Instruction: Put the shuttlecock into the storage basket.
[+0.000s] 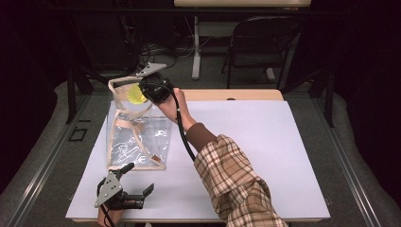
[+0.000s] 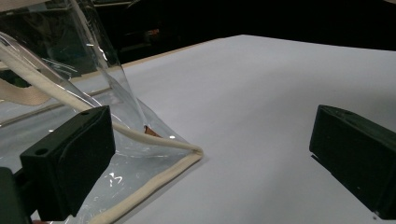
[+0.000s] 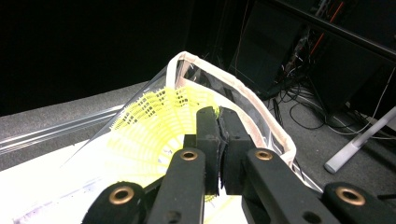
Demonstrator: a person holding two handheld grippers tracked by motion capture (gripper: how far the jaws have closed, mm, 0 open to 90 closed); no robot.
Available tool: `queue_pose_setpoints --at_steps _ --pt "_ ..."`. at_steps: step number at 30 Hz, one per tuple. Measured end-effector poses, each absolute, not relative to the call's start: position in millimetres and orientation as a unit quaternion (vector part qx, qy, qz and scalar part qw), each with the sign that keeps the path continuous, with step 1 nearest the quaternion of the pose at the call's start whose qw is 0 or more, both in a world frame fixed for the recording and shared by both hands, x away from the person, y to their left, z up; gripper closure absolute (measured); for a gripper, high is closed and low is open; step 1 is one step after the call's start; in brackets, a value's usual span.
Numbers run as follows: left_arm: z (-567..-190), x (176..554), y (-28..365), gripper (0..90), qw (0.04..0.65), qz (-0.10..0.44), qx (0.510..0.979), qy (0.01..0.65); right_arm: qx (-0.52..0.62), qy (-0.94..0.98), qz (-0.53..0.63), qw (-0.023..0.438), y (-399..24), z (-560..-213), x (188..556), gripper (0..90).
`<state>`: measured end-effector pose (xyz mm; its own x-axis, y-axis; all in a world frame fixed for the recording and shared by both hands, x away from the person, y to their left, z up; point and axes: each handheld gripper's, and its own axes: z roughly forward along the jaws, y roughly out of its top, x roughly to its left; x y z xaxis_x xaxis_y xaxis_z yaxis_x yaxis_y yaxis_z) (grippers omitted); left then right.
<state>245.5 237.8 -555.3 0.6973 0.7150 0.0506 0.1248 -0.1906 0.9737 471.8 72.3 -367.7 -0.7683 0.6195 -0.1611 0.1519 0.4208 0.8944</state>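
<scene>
Where the high view looks down on the white table (image 1: 265,142), the right gripper (image 1: 150,90) reaches over the open top of a clear bag (image 1: 137,135) with a yellow mesh piece (image 1: 136,94) at its jaws, and the left gripper (image 1: 137,189) lies near the bag's front corner. In the left gripper view the jaws stand wide apart and empty, the bag's cream-trimmed corner (image 2: 194,151) just beside the left jaw. In the right gripper view the jaws are pressed together on the yellow mesh piece (image 3: 159,121), the bag's rim (image 3: 243,93) curving just beyond them.

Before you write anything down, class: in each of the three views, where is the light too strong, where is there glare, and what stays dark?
High view: table evenly lit, surroundings near black. Left gripper view: white glints streak the clear plastic bag, and the background is dark. Right gripper view: the yellow mesh disc and the surface under it wash out to white, left background black.
</scene>
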Motion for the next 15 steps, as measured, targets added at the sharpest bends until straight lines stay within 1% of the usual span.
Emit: queue_pose_setpoints --at_steps 15 --pt "-555.4 245.6 237.7 0.3 0.567 0.261 0.726 0.289 0.242 0.817 0.466 0.238 78.2 -377.8 476.2 88.2"
